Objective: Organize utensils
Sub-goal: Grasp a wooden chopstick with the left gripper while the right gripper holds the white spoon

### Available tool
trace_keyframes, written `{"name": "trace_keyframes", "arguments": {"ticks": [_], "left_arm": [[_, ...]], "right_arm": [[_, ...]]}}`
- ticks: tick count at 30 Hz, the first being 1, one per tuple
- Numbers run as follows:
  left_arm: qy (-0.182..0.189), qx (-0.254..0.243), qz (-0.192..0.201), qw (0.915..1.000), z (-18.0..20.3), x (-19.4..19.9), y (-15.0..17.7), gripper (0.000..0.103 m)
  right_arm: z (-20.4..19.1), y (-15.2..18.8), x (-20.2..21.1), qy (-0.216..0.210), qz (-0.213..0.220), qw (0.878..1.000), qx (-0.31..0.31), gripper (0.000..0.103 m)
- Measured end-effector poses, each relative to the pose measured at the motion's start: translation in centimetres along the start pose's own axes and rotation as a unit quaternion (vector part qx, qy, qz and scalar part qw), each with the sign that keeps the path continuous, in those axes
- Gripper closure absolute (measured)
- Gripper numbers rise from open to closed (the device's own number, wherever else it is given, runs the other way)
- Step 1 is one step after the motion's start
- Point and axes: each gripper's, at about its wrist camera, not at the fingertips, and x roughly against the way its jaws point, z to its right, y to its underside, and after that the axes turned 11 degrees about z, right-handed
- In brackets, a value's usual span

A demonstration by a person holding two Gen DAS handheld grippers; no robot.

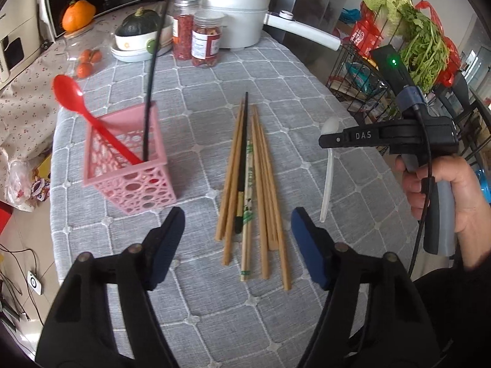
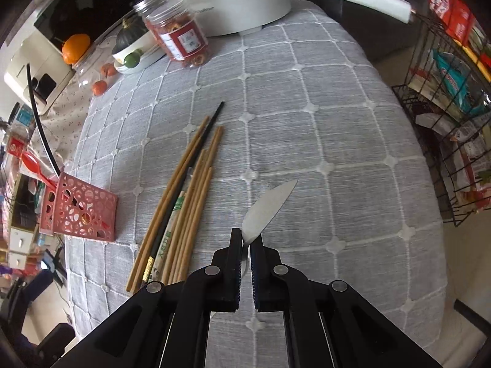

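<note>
A pink openwork holder [image 1: 129, 168] stands on the grey quilted cloth with a red spoon [image 1: 69, 98] and a long black stick [image 1: 152, 92] leaning in it. To its right, several wooden chopsticks [image 1: 260, 184] lie in a loose bundle with a black one among them. My left gripper [image 1: 237, 240] hovers open over their near ends, and its pads touch nothing. My right gripper [image 2: 245, 240] is shut on a white spoon [image 2: 270, 205], whose bowl sticks out past the fingertips above the cloth. In the left wrist view, that spoon [image 1: 328, 171] hangs down from the right gripper [image 1: 322, 140].
At the back stand a white pot [image 1: 227, 12] with a long handle [image 1: 303, 29], two jars [image 1: 205, 38], a green squash in a bowl [image 1: 138, 30] and some tangerines [image 1: 87, 63]. A wire rack [image 2: 445, 141] with packets and greens stands off the table's right edge.
</note>
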Motion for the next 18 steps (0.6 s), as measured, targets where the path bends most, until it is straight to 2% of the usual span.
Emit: {"name": "trace_keyframes", "arguments": {"ticks": [3,5,7,12,18], "left_arm": [[0.021,-0.015,-0.015,0.9996,2.3,-2.0,-1.1,0.058],[0.021,-0.026,-0.023,0.9992,3.7,-3.9,-2.1,0.067],[0.016,-0.016,-0.032,0.9992,4.3,-6.4,-3.5,0.078],[-0.053,0.014,-0.049,0.9973,3.1,-13.4,-7.6,0.092],[-0.101,0.035,-0.056,0.9927,1.2,-18.1,-9.8,0.095]], "right_arm": [[1.9,-0.4,1.0,-0.007,0.010,1.000,-0.023,0.098],[2.9,-0.6,1.7,-0.017,0.017,0.999,-0.038,0.098],[3.3,-0.8,2.0,-0.020,0.023,0.999,-0.043,0.098],[3.9,-1.4,2.0,-0.030,0.025,0.998,-0.055,0.098],[5.0,-1.9,1.2,-0.042,0.019,0.996,-0.075,0.098]]}}
